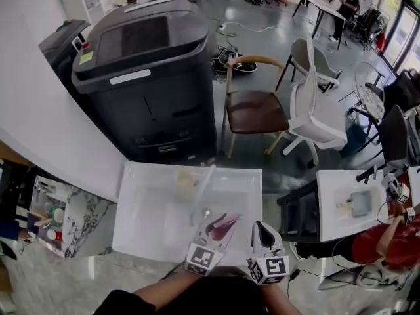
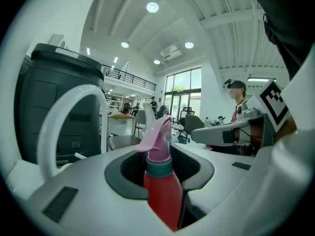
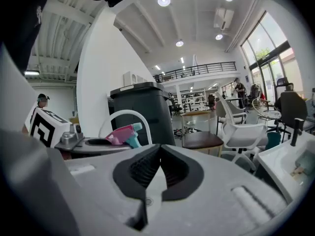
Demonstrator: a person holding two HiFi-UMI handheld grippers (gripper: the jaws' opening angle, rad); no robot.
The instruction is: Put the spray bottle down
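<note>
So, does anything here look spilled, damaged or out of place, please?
Nothing stands out. The spray bottle is gripped in the left claw above the white table, no spill shows, and the right claw is shut, empty.

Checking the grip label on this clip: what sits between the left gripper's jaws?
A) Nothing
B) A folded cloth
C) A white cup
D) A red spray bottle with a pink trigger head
D: the left gripper view shows the left gripper closed on the spray bottle, its red body between the dark pads and its pink trigger head sticking out beyond them.
</note>
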